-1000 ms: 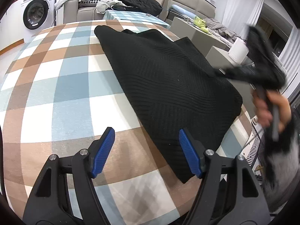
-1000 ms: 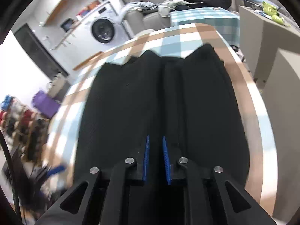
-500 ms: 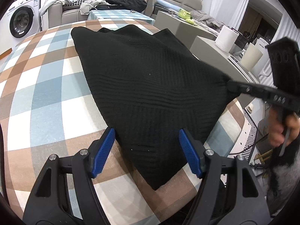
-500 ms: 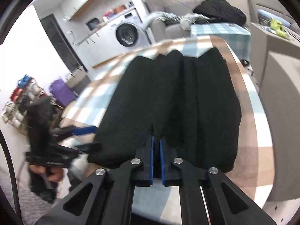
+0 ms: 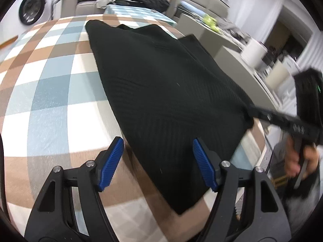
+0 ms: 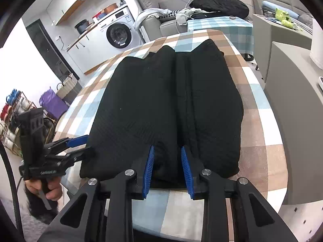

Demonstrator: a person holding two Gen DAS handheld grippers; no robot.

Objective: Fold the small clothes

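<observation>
A black knit garment point(image 5: 165, 92) lies folded lengthwise on the checked tablecloth point(image 5: 50, 92); it also shows in the right wrist view point(image 6: 171, 104). My left gripper point(image 5: 158, 161) is open, its blue pads either side of the garment's near corner. In the right wrist view it point(image 6: 80, 147) sits at the garment's left near corner. My right gripper point(image 6: 167, 169) is partly open around the garment's near hem at the middle fold. In the left wrist view it point(image 5: 252, 111) touches the garment's right corner.
The table edge runs close behind both grippers. A grey cabinet point(image 6: 292, 100) stands to the right of the table. A sofa with piled clothes point(image 6: 218, 4) and a washing machine point(image 6: 117, 34) are beyond the far end.
My right gripper has opened from shut on the near hem. My left gripper has moved forward so the garment's corner lies between its open pads.
</observation>
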